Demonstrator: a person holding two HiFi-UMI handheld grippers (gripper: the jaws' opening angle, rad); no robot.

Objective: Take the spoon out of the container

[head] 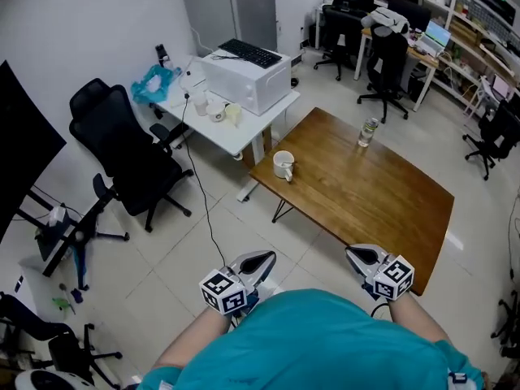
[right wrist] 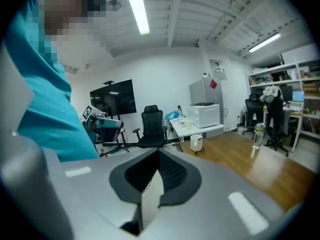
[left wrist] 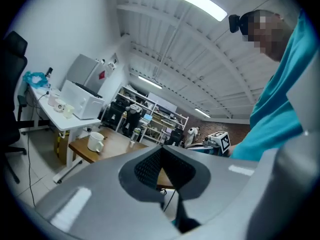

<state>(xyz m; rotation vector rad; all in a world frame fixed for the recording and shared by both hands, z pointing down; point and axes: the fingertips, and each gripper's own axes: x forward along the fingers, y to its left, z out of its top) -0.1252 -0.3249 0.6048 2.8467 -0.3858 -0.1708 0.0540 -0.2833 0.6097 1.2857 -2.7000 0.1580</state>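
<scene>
While the white mug (head: 283, 164) stands well off on the wooden table (head: 382, 193), any spoon too small to see, the left gripper (head: 264, 258) and right gripper (head: 355, 253) hang closed and empty at the waist, seemingly awaiting the approach

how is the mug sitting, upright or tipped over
Upright. The mug stands on its base near a corner of the table, with its open mouth facing up.

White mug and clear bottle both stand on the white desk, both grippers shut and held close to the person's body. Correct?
Not quite: the head view shows the white mug and clear bottle on the wooden table. The left gripper and right gripper are shut, close to the body.
</scene>
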